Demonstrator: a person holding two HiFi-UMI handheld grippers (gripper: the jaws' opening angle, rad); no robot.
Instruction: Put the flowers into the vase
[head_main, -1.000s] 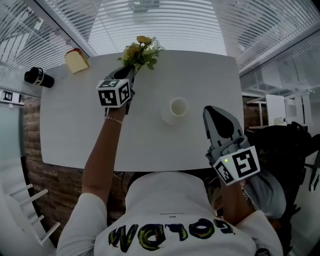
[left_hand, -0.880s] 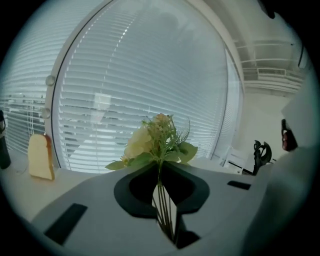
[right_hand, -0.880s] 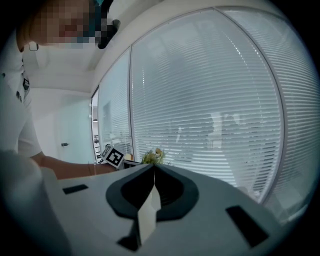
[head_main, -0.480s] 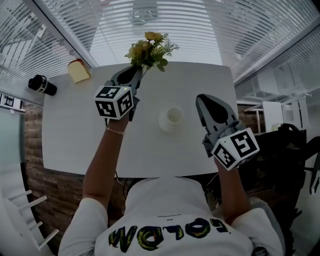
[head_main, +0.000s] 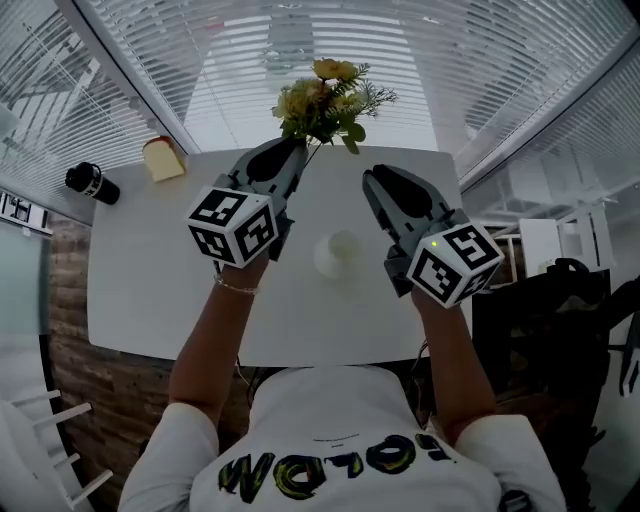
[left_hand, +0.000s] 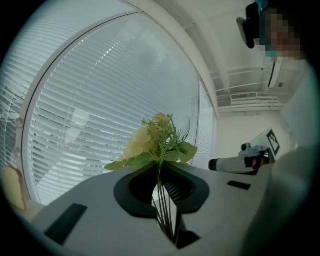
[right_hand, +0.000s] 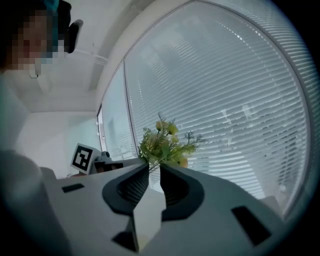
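A bunch of yellow flowers (head_main: 325, 98) with green leaves hangs in the air above the table's far edge. My left gripper (head_main: 295, 150) is shut on its thin stems, which run down between the jaws (left_hand: 160, 167), with the blooms (left_hand: 150, 142) just past the tips. The white vase (head_main: 340, 252) stands upright on the white table (head_main: 150, 290), below and between the two grippers. To the vase's right my right gripper (head_main: 372, 178) is raised; its jaws (right_hand: 154, 167) are opening, with a narrow gap and nothing in it. The flowers (right_hand: 162, 142) show just beyond its tips.
A black cylinder (head_main: 92, 182) and a pale yellow block (head_main: 163, 157) lie at the table's far left corner. Window blinds (head_main: 300, 40) close off the far side. A dark chair (head_main: 560, 300) stands right of the table.
The left gripper has lifted the flowers off the table and carried them up and to the right. The right gripper has come up and left toward the vase, and its jaws have parted slightly.
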